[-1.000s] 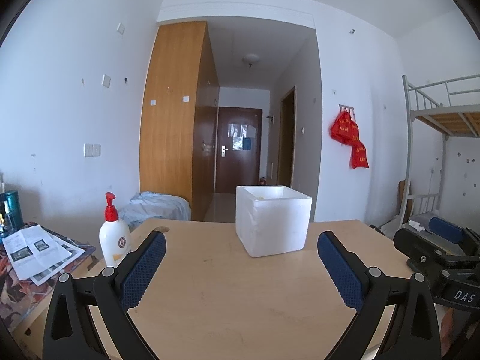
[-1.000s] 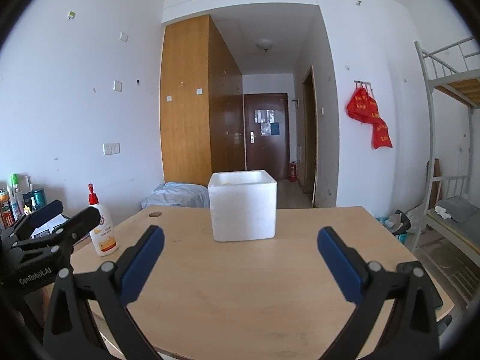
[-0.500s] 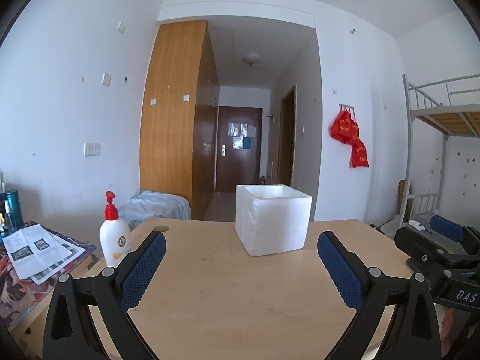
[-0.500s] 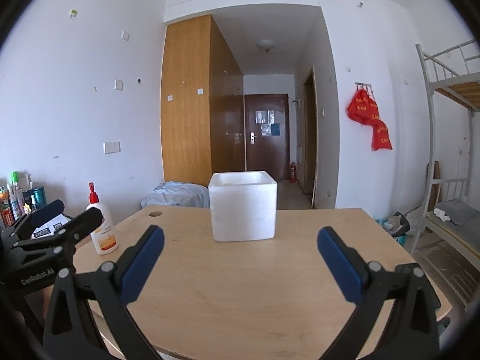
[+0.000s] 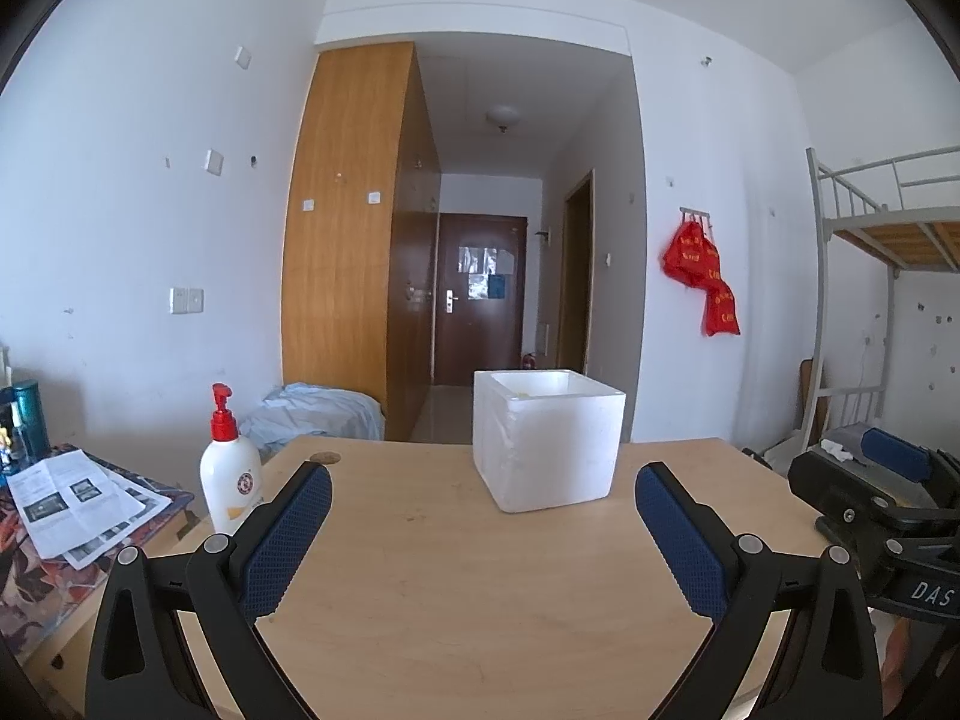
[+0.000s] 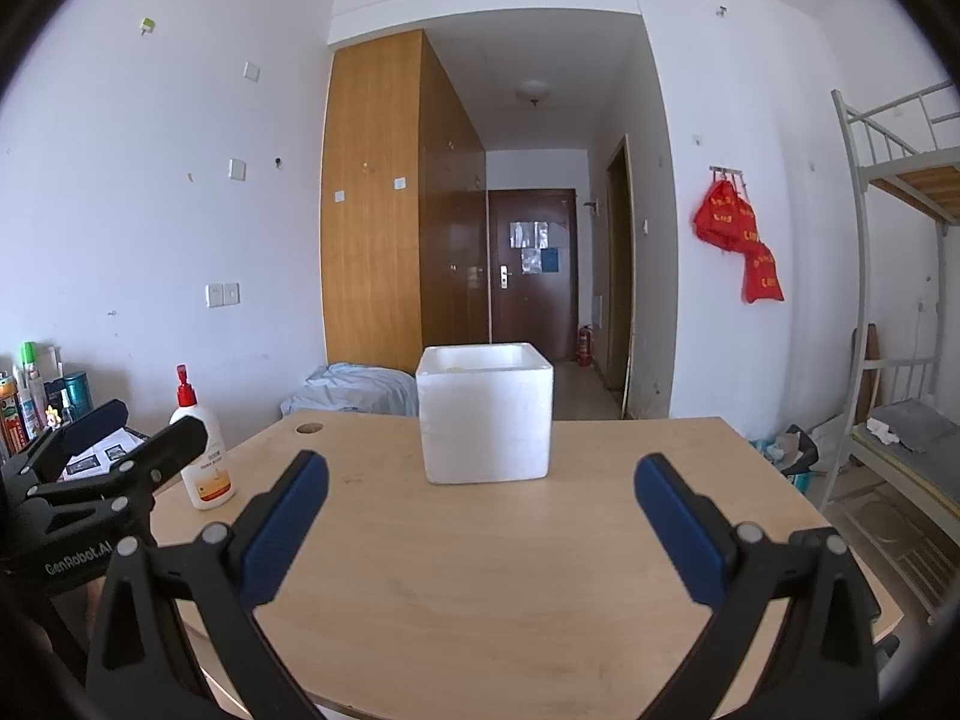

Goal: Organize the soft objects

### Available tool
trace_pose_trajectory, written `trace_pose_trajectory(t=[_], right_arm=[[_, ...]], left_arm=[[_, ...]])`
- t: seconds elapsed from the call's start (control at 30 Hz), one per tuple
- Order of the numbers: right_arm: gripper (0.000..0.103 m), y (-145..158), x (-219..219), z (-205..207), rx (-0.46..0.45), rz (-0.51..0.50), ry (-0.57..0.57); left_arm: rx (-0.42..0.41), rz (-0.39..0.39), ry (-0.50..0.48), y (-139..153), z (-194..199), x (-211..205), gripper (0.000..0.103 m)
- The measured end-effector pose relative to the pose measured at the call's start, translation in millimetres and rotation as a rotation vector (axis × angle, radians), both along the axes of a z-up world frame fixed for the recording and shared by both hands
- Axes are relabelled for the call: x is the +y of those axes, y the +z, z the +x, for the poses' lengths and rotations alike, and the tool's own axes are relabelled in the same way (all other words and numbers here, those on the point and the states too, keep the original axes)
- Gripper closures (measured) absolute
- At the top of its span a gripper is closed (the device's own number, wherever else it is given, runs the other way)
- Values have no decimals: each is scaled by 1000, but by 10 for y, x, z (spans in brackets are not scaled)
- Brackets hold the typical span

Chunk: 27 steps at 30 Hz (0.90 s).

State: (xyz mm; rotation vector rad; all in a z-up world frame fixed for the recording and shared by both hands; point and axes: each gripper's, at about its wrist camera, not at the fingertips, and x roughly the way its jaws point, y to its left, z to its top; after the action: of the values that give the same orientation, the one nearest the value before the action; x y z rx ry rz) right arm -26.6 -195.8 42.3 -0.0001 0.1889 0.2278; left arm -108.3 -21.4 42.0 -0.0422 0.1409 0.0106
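We held both tongs, left (image 5: 483, 501) and right (image 6: 480, 492), spread over bare table (image 6: 468, 570); foam box (image 6: 485, 414) stood near its far edge.

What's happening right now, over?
Left gripper open, empty. Right gripper open, empty. White foam box upright mid-table; contents unclear. Lotion bottle off left, path clear.

Left gripper (image 5: 483, 531) and right gripper (image 6: 480, 525) both gape wide.
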Motion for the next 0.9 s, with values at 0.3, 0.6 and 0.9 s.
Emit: trace_pose_trajectory(t=[0.3, 0.6, 0.9], right_arm=[[0, 1, 2, 2, 1, 0, -1], [0, -10, -6, 13, 1, 0, -3], [0, -15, -5, 19, 4, -3, -3]], left_arm=[[-4, 1, 3, 5, -1, -2, 2], [-4, 3, 2, 11, 2, -2, 2], [0, 7, -1, 13, 7, -6, 2]])
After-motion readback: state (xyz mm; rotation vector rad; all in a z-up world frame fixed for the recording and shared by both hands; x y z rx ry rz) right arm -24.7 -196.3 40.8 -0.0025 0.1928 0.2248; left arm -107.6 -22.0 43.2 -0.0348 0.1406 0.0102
